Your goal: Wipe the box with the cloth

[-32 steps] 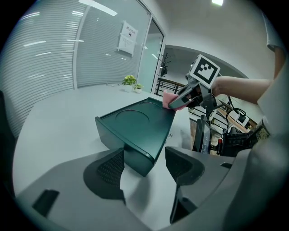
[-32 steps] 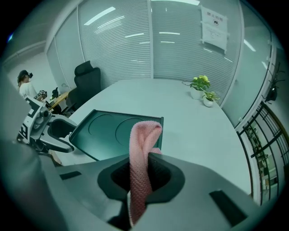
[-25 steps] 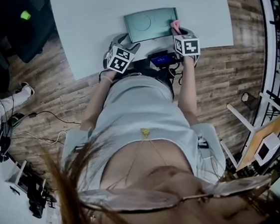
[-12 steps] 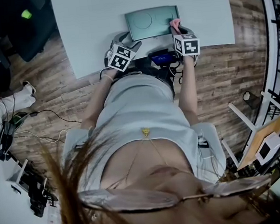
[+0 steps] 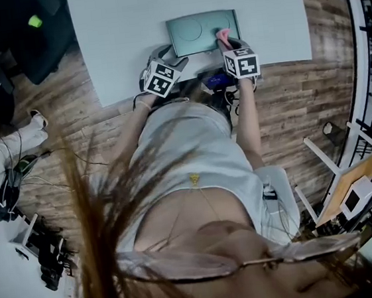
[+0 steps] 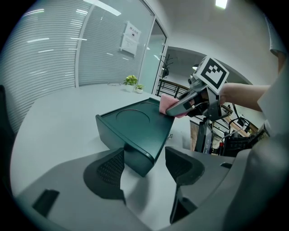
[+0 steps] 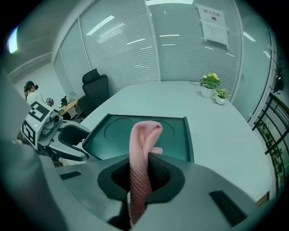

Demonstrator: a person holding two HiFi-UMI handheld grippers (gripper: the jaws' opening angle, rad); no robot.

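R hand-held gripper [image 7: 143, 171]: jaws clamped on the cloth [image 7: 142, 144]. It's a pink knit strip folded double. It stands up out of the jaws w/ the folded tip curling fwd over the box [image 7: 176, 135]. In the L gripper view the tip sits at the box top, near its right end, and looks to be touching.

L hand-held gripper [image 6: 144, 163]: jaws apart, clamped on nothing. The box's near-left corner sits in the gap btwn the pads; can't tell if it touches either.

Box: dark green, flat, lying top up on the desk [image 5: 125, 25], close to the desk's near edge. Long axis runs left–right across the person, approx parallel to that edge. Two round recesses lie side by side along it, w/ a raised rim all round. One hand-held gripper is at each end; the L one shows in the R gripper view at the box's left.

Around:
- Two small potted plants [image 7: 209, 84] stand on the desk's far right, well apart from the box.
- Black office chair [image 7: 95, 89] is beyond the desk's left side.
- Paper notice [image 7: 212, 21] hangs on the blinds behind.
- Head view shows the wood floor [image 5: 67, 105], cables [image 5: 53, 153] to the person's left and a black railing [image 5: 370, 57] at right.
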